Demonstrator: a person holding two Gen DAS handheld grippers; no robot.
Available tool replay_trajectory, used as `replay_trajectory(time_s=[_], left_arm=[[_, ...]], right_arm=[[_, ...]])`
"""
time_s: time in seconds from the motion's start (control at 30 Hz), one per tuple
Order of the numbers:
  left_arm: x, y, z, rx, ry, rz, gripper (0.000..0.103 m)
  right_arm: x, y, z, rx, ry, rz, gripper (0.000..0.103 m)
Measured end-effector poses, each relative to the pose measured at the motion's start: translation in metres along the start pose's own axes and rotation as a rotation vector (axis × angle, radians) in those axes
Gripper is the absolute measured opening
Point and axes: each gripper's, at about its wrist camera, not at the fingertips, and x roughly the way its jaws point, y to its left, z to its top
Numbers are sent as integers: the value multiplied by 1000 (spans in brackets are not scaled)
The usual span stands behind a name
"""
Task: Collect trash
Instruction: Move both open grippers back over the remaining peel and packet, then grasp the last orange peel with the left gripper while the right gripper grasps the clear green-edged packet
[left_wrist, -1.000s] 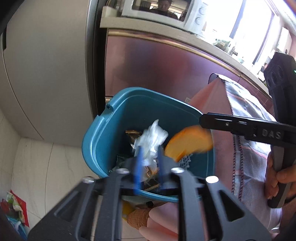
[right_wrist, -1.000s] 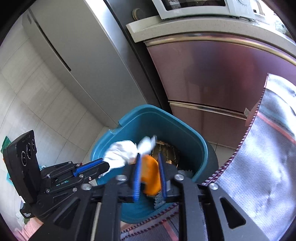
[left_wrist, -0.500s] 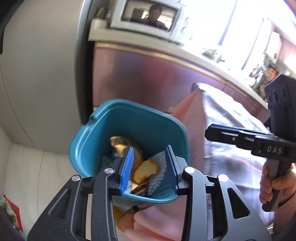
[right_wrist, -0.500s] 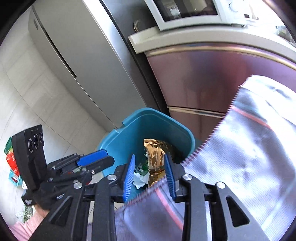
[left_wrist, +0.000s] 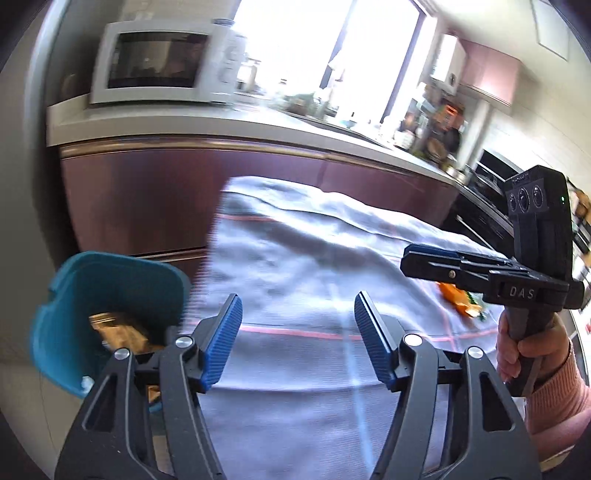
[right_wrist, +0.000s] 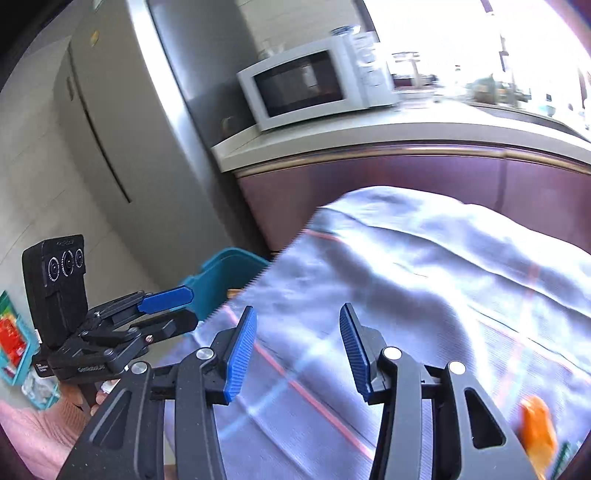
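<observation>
Both grippers have swung away from the teal bin (left_wrist: 103, 291), where a second ago the left held a crumpled white tissue and the right an orange peel over its mouth; those pieces are gone from the jaws, so that drop looks done and the hands seem to be heading back for more. The left gripper (left_wrist: 297, 338) now hangs over the table with its blue pads wide apart and opening further, nothing between them; the right gripper (right_wrist: 297, 350) is likewise empty, its jaws parting. The bin sits at the left edge of the left wrist view, beside the table's end, with a gold wrapper (left_wrist: 118, 328) visible inside. What is left to collect appears to be an orange scrap (left_wrist: 456, 295) with a bit of green, lying on the cloth below the right gripper's fingers. The surface is a pale grey tablecloth (left_wrist: 314, 266) with thin pink lines, rumpled at the far edge. Behind it run maroon cabinets (left_wrist: 155, 192) under a light counter carrying a white microwave (left_wrist: 155, 61), a grey refrigerator (right_wrist: 122, 122) stands to the left, and bright windows wash out the back of the kitchen.
</observation>
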Motion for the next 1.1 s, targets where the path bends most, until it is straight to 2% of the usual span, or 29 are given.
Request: replay_trajectory(time_s=[0.2,0.37,0.5,0.73,1.1], left_arm=[[32,-74,-3,99,50,-120,74],[60,-136,-9,179,102,-204,75],[84,-173,-14,222,155,-252,75],[123,-215,-19,256,241,-285,72],[173,-238,-20,241,366,-293,57]], right_arm=[[-61,-59,-31,121,-68,-153,51],[-96,-104,-51,214,-116,-278,54],[-116,-135,-68,283,-140,-340,55],[-128,-167,-94,372,-132,-379,55],[-123,-184,-110,423,-108,-326,55]])
